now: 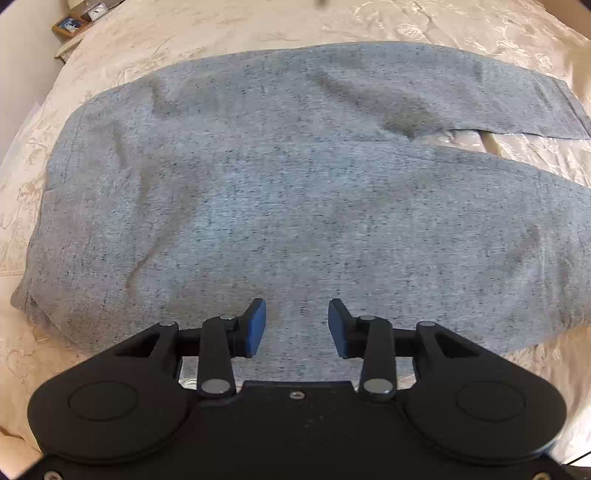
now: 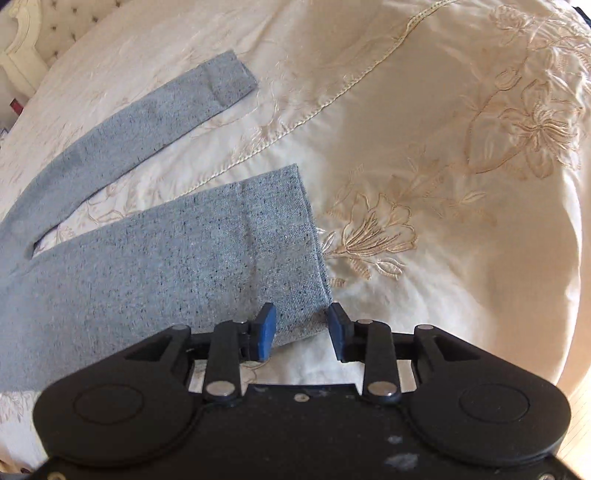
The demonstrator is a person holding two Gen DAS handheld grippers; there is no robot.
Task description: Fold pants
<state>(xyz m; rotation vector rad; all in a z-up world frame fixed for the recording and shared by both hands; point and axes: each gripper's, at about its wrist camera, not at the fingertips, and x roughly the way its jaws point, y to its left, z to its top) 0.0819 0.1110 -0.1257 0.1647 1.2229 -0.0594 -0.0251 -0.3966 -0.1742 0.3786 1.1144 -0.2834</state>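
Grey speckled pants (image 1: 258, 177) lie flat on a cream bedspread, waist to the left and both legs running right. My left gripper (image 1: 297, 326) is open and empty, hovering over the near edge of the upper part of the pants. In the right wrist view the two legs (image 2: 166, 258) spread apart, the far leg's cuff (image 2: 229, 79) at upper left. My right gripper (image 2: 301, 330) is open, its blue pads either side of the near leg's hem corner (image 2: 310, 314). I cannot tell whether it touches the cloth.
An embroidered cream bedspread (image 2: 424, 177) covers the bed, with a corded seam (image 2: 332, 99) running diagonally. A headboard (image 2: 22, 55) shows at far left. A bedside shelf with a small picture frame (image 1: 70, 26) stands beyond the bed's left edge.
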